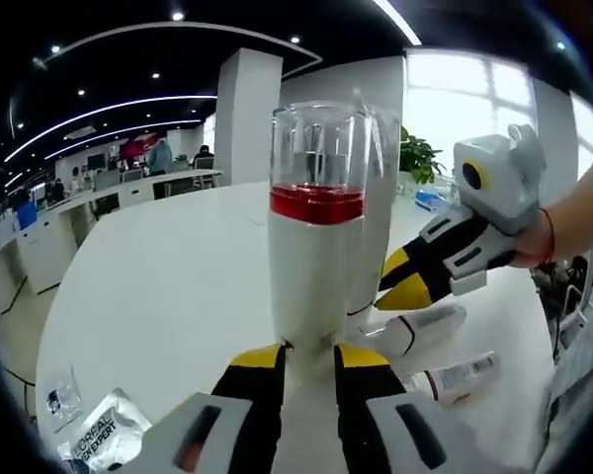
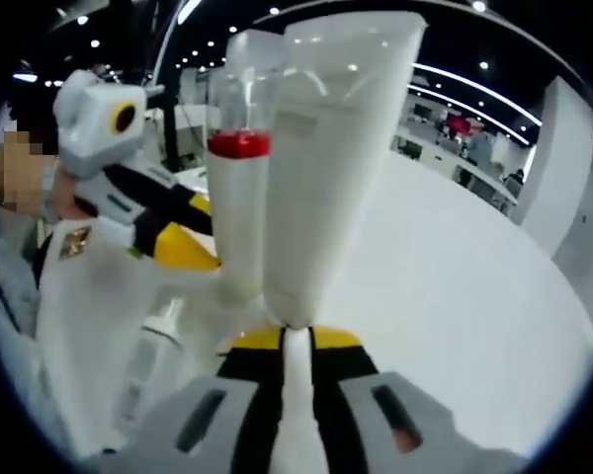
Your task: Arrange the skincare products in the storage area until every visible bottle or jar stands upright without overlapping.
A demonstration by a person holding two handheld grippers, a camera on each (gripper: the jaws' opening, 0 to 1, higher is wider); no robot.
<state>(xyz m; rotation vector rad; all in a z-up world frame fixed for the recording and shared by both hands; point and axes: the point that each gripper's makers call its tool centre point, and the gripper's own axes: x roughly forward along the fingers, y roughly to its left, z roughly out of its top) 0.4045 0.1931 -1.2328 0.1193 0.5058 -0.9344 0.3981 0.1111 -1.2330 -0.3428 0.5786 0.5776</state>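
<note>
- We see a white bottle (image 1: 316, 276) of smooth, matt plastic, its cap (image 1: 319, 158) clear and glossy above a red band.
- Beside that bottle, the white tube (image 2: 326, 168) looks soft, satiny plastic.
- Under the bottle, the table (image 1: 168, 286) is smooth, matt white.
- Left of the bottle lies a crinkled glossy sachet (image 1: 104, 434).

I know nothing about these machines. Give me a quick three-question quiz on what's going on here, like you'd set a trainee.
1. True or false: the clear-capped bottle lies flat on the table.
2. What is clamped in the right gripper? A) a white tube B) a spoon C) a towel
3. What colour is the band just under the bottle's clear cap?

Key: 1 false, it stands upright between the jaws of the left gripper; 2 A; 3 red.
</note>
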